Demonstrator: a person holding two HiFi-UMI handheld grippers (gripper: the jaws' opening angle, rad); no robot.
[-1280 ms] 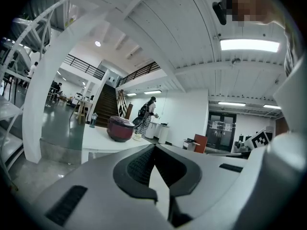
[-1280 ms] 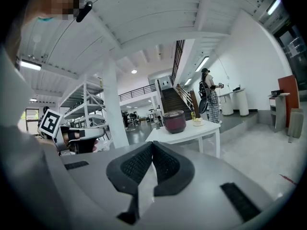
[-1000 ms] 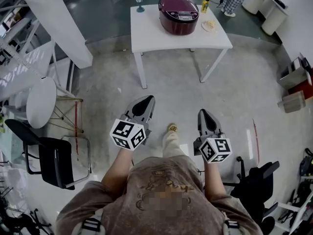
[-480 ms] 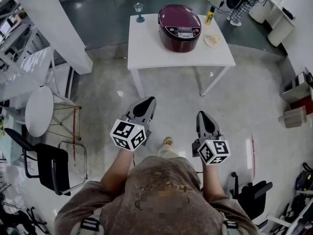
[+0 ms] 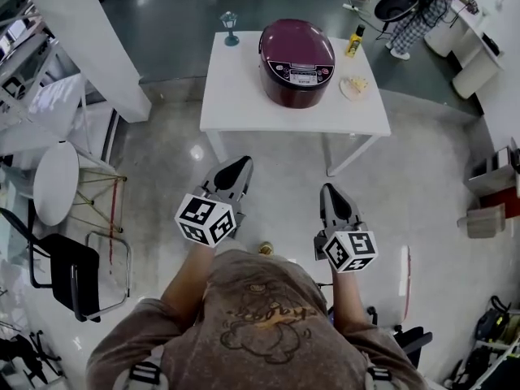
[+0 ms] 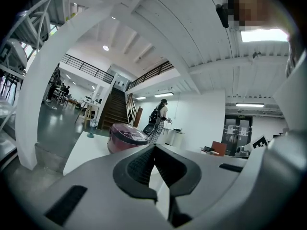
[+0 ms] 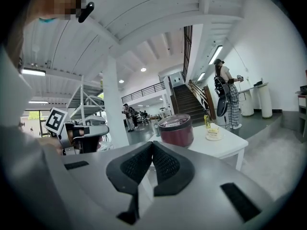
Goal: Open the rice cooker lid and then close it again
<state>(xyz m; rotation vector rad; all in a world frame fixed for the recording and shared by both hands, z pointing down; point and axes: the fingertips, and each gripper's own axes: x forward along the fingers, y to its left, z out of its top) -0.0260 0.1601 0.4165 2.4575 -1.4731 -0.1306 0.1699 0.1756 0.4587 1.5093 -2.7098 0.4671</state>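
The maroon rice cooker (image 5: 296, 51) stands with its lid down on the white table (image 5: 244, 96), some way ahead of me. My left gripper (image 5: 240, 166) and right gripper (image 5: 328, 190) are held side by side over the floor, short of the table's near edge, both shut with nothing in them. In the left gripper view the cooker (image 6: 125, 137) shows just above the closed tips of the left gripper (image 6: 154, 148). In the right gripper view the cooker (image 7: 176, 129) sits beyond the right gripper (image 7: 152, 143), whose pads meet.
On the table are a small stemmed glass (image 5: 231, 24), a yellow bottle (image 5: 356, 41) and a plate of food (image 5: 353, 85). A white pillar (image 5: 81, 39), a round white table (image 5: 55, 181) and a black chair (image 5: 69, 266) stand left. A person (image 5: 422, 15) stands far right.
Both grippers and I have moved forward towards the table; the table and cooker now look nearer and larger. The jaws stayed shut.
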